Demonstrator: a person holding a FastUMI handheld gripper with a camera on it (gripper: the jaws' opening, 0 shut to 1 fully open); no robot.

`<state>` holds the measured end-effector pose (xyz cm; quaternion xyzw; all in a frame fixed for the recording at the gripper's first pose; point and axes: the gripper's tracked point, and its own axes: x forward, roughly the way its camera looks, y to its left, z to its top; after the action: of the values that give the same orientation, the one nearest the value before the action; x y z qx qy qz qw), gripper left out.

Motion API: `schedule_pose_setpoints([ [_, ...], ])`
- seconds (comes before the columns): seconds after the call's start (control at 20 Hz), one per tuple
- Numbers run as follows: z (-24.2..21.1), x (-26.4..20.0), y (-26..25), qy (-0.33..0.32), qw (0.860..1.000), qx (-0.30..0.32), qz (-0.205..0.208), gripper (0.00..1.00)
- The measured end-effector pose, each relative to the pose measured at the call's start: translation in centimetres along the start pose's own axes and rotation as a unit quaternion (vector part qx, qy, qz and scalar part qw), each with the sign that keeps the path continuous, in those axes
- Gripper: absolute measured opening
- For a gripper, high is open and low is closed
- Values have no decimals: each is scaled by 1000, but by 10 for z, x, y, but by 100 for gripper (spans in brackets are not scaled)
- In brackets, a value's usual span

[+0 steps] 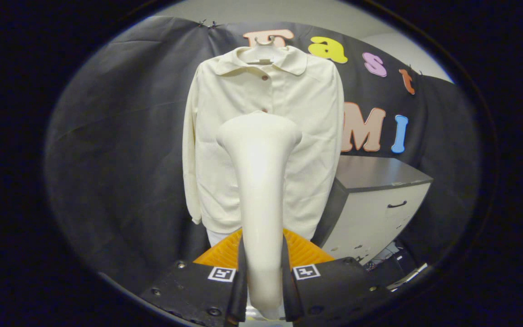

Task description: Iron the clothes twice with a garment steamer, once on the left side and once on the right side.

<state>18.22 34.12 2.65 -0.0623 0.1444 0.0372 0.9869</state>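
Even, soft light is falling from above; steamer (259, 181) is glaring pale and blurring up close, shirt (266, 136) staying sharp, fisheye bending the edges.

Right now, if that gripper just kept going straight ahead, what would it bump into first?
Probably the cream shirt hanging on the black cloth wall. The gripper is shut on the garment steamer, whose head points at the shirt's middle, so the head would touch first. The gap is hard to judge.
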Motion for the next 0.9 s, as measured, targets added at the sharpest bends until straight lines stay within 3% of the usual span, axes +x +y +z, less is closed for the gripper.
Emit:
schedule_pose_setpoints([
  [0.5,120,81,-77,-55,998,3,-34,32],
  [0.9,143,123,-105,-47,998,2,-45,32],
])
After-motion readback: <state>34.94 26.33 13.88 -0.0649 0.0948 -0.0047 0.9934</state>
